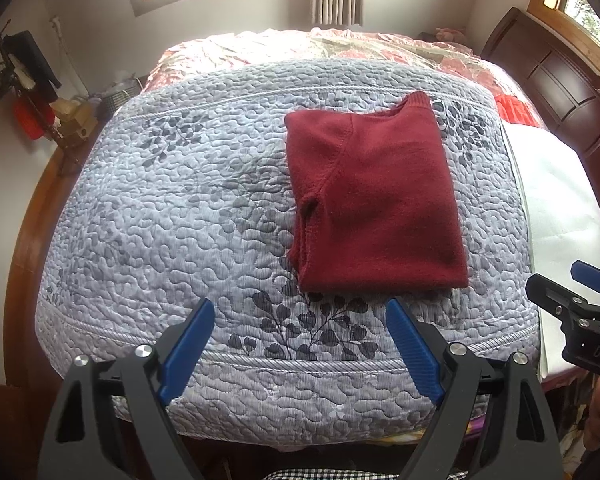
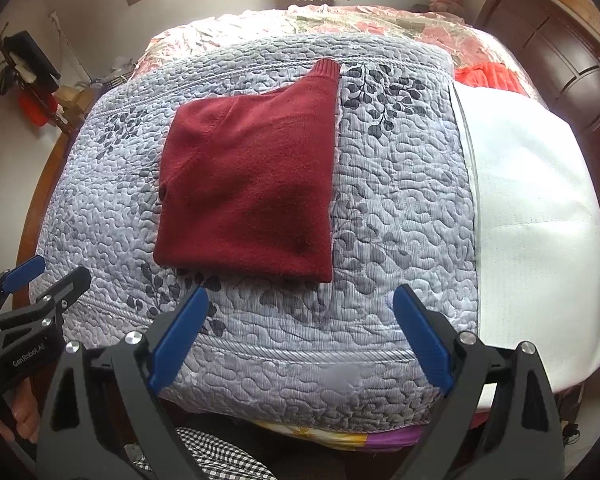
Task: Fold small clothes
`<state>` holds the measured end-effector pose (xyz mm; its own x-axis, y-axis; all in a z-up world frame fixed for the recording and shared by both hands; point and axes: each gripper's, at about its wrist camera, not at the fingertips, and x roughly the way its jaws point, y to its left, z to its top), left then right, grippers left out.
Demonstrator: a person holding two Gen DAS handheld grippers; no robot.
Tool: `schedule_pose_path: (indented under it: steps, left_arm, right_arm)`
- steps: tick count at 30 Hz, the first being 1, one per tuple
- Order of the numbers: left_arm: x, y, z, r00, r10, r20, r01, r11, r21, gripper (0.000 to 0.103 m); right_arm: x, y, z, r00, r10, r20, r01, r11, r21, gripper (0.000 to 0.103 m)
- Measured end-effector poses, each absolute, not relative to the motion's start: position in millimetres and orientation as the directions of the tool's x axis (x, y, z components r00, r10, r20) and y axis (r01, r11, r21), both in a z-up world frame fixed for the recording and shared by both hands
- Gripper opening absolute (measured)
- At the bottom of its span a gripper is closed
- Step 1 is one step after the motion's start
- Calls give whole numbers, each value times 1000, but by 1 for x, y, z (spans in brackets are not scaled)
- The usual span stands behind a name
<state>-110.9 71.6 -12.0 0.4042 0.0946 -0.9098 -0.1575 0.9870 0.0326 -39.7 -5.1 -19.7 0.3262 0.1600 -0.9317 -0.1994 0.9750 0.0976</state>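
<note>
Left wrist view shows the dark red knitted sweater (image 1: 374,196) lying as a compact folded rectangle on the grey-blue quilted bedspread with leaf print (image 1: 172,208), well onto the bed and toward its right side, ribbed collar at the far end. The left claw (image 1: 300,346) hangs over the near edge of the bed with its blue-padded fingers wide apart and nothing between them, short of the sweater's near hem. In the right wrist view the right claw (image 2: 300,338) stands likewise spread and empty, just near of the hem, with the white sheet (image 2: 532,208) off to the right.

The folding looks close to done, or done: the sleeves are tucked out of sight and the edges lie fairly square. If another fold is wanted, the likely move is for both claws to reach forward, pinch the two near corners through all layers, and carry them toward the collar. The thick knit may slip or splay, so a deep bite would help.
</note>
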Motion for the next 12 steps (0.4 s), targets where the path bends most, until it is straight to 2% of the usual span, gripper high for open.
schedule_pose_path:
  steps: [4,12]
  left_arm:
    - [-111,72,-13,403,96,-910,-158,987,34,88]
    - [-112,72,-13,403,94,-910,-158,987,32,89]
  right_arm:
    - [-40,-3,-20,329,149,-932,-209,974,82,96]
    - [-38,-7,-25,301,152,-942,-185,978,99,96]
